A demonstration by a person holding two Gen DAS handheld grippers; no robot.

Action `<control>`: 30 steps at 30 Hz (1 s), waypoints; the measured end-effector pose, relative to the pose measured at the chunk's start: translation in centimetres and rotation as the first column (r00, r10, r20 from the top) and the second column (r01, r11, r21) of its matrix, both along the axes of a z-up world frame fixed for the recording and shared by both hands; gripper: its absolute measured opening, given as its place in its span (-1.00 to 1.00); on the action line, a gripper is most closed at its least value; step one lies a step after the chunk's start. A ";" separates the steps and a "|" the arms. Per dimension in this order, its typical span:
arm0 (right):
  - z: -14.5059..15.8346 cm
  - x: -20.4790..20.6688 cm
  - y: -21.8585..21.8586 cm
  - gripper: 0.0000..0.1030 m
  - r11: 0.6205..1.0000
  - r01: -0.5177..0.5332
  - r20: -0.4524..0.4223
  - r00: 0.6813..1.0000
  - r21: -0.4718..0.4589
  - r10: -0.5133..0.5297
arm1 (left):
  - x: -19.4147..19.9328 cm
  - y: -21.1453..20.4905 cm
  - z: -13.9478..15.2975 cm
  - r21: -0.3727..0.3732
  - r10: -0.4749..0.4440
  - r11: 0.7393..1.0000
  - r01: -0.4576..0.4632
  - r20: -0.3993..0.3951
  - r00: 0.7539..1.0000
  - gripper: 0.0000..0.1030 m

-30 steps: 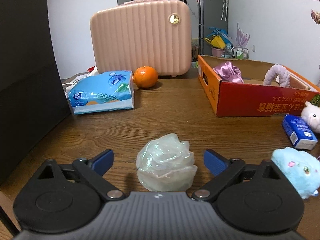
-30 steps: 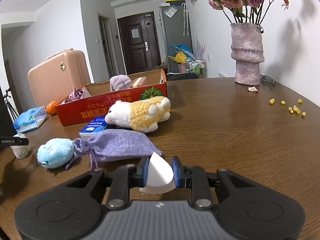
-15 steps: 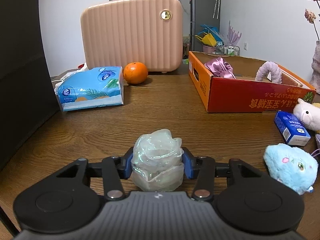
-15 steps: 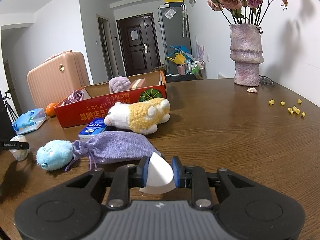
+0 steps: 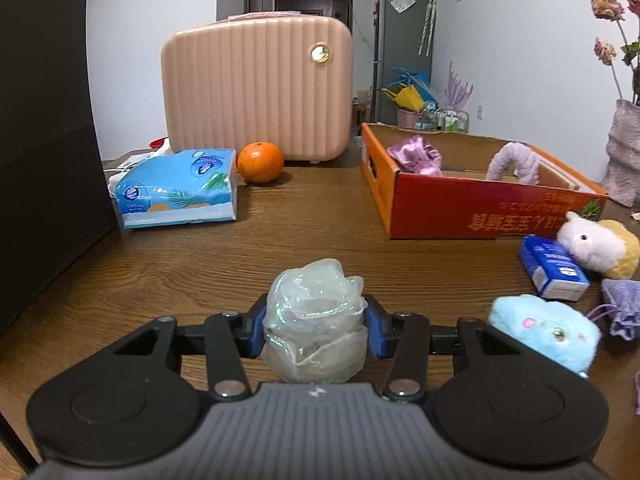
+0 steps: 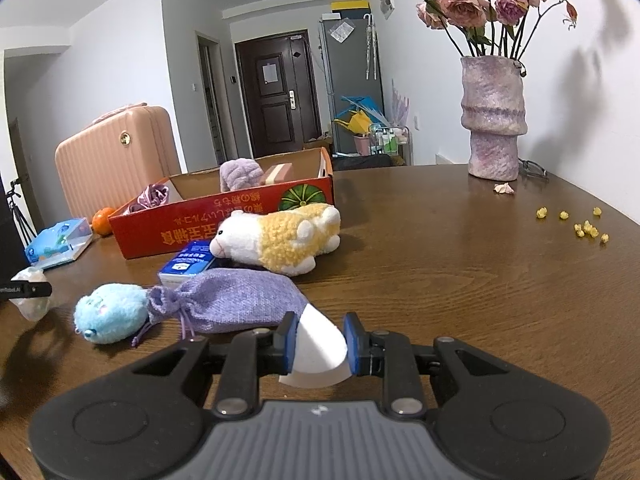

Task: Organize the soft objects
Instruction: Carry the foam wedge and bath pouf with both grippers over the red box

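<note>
My left gripper [image 5: 315, 326] is shut on a translucent iridescent scrunchie [image 5: 316, 320], held just above the wooden table. My right gripper [image 6: 319, 344] is shut on a white wedge-shaped sponge [image 6: 318, 350] low over the table. The red cardboard box [image 5: 496, 210] stands ahead to the right, with a pink satin scrunchie [image 5: 416, 154] and a lilac fluffy hairband [image 5: 516, 164] inside. A light blue plush [image 6: 110, 318], a purple drawstring pouch [image 6: 236, 300] and a white-and-yellow plush sheep [image 6: 280, 238] lie in front of the box [image 6: 224, 216].
A pink hard case [image 5: 258, 88], an orange [image 5: 260, 162] and a blue tissue pack [image 5: 178, 188] stand at the far left. A small blue carton [image 5: 554, 266] lies by the sheep. A purple vase with dried roses [image 6: 492, 116] and yellow crumbs [image 6: 580, 224] are at the right.
My left gripper has closed on the iridescent scrunchie and lifted it a little. My right gripper keeps its hold on the white sponge and has hardly moved.
</note>
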State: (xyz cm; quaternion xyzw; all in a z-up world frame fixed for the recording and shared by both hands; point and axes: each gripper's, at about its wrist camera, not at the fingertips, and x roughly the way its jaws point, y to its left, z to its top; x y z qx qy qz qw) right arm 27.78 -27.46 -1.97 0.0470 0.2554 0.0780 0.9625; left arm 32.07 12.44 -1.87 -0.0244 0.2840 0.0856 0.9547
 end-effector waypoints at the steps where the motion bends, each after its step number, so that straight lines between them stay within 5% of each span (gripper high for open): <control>1: 0.1 0.0 0.1 -0.53 1.000 -0.002 0.002 1.000 -0.003 0.002 | -0.2 -0.2 0.1 -0.004 -0.006 1.000 0.006 0.004 1.000 -0.07; 30: 4.6 2.9 4.3 -0.53 0.992 -0.116 0.121 0.985 -0.051 0.122 | -1.7 -5.8 3.0 -0.054 -0.130 0.989 0.136 0.102 0.986 -0.07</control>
